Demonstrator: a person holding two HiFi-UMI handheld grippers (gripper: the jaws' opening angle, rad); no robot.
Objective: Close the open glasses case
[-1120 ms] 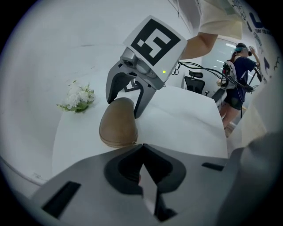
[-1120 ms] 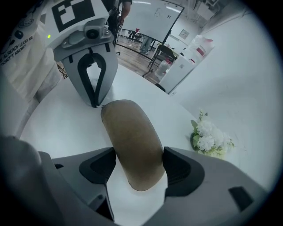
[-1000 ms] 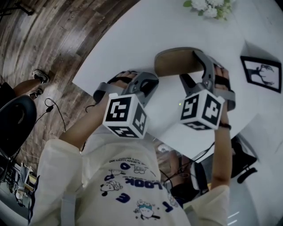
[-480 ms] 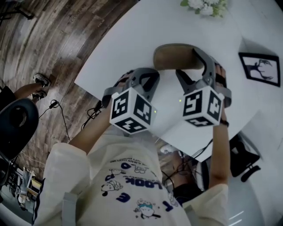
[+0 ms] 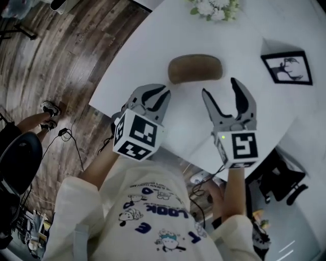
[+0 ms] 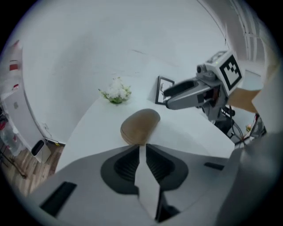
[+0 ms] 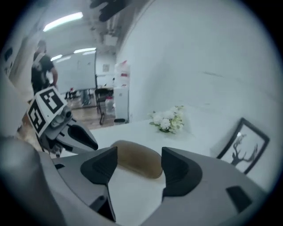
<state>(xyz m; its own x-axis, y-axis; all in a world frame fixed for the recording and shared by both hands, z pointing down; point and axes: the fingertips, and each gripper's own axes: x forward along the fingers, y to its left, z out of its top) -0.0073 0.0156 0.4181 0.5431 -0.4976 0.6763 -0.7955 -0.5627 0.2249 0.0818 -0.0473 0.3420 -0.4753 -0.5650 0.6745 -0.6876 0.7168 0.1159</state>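
Observation:
The brown glasses case (image 5: 195, 69) lies shut on the white table (image 5: 153, 46), with nothing touching it. Both grippers hang on my side of it, clear of the case. My left gripper (image 5: 157, 92) has just been opening: a narrow gap shows between its jaws, with only the table in it. In the left gripper view (image 6: 141, 148) the case (image 6: 140, 126) sits just beyond the tips. My right gripper (image 5: 220, 87) stands wide open and empty. The right gripper view (image 7: 139, 170) shows the case (image 7: 135, 156) beyond its jaws.
White flowers (image 5: 211, 9) stand at the table's far edge. A framed picture of a black tree (image 5: 288, 69) is at the far right. The table's near edge runs just under the grippers. A dark chair (image 5: 15, 148) and cables lie on the wooden floor at left.
Both grippers have drawn back from the case and risen, each rolling at the wrist. The right jaws have left the case. The left jaws have parted a little.

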